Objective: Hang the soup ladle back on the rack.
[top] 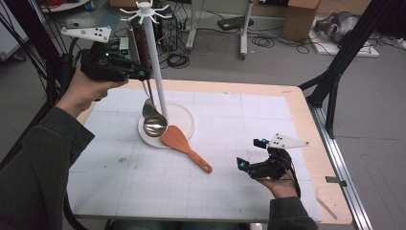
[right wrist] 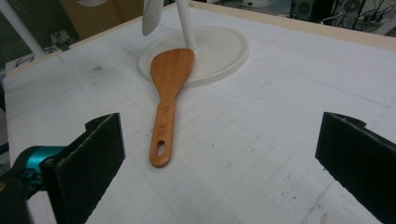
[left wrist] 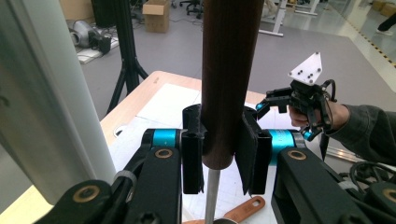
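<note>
Two hand-held grippers: left clamps the ladle handle, right sits wide open, so keep it vertical and hook it gently on the rack.

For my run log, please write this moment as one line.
left gripper: shut on ladle handle, beside rack pole | right gripper: open, facing wooden spatula

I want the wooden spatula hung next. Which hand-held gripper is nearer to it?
Right. The right hand-held gripper rests open on the table just beyond the wooden spatula handle's end; the left hand-held gripper is raised beside the stand's pole, clamped on the ladle.
</note>
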Motion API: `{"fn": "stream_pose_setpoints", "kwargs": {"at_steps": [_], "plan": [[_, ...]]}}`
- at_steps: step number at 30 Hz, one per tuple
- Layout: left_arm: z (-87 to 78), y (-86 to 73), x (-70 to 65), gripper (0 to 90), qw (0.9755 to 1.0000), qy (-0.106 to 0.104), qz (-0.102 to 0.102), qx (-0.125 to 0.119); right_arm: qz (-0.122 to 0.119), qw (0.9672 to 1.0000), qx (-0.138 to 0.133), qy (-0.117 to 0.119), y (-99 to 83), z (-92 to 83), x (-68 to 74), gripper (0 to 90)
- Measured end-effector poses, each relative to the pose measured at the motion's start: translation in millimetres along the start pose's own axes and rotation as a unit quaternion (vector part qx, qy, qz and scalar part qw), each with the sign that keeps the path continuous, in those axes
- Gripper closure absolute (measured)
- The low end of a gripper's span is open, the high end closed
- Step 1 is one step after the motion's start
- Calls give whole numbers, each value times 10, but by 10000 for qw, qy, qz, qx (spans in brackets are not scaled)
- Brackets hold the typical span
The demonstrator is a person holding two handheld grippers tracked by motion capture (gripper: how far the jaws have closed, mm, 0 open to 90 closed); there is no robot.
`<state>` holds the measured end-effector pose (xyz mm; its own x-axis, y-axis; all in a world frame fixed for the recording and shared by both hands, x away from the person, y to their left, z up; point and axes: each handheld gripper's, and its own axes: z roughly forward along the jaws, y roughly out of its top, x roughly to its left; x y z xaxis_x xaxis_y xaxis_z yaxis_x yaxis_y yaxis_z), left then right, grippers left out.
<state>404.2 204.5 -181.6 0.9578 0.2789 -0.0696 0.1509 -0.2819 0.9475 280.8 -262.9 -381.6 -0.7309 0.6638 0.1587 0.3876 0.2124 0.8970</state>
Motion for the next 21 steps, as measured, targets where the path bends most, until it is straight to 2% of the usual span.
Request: {"fn": "stream_pose_setpoints", "kwargs": {"at_steps": [14,21], "plan": [[-45,7,102,733,9999,97,-134,0,-42,10000,-59,15,5,-5,4,5],[-17,-10,146,733,9997,142,-206,35,-38,10000,-60,31,9,-2,9,5]]}}
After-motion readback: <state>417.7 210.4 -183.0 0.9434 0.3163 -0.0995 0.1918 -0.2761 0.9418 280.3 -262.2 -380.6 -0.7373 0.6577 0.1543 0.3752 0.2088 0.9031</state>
